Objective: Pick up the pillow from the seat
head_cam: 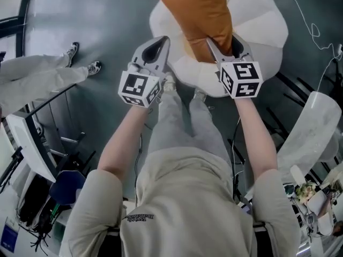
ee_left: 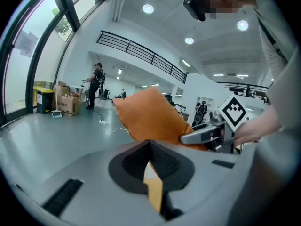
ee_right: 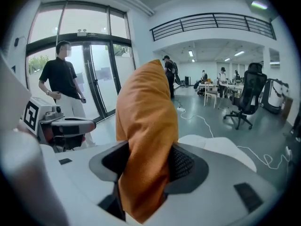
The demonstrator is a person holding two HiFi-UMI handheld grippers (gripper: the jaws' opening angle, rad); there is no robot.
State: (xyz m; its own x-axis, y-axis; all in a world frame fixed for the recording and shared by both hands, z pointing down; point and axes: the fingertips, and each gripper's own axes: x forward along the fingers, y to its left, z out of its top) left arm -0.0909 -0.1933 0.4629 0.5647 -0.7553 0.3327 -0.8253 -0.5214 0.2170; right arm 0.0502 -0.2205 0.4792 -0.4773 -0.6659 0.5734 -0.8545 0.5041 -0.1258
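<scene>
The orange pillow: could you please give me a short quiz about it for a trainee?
1. True or false: the orange pillow lies flat on the white seat.
2. What do the right tongs grip? A) a cable B) the orange pillow C) nothing
3. What colour is the floor around the seat?
Key: 1 false, it is held up above the seat; 2 B; 3 dark grey.
</scene>
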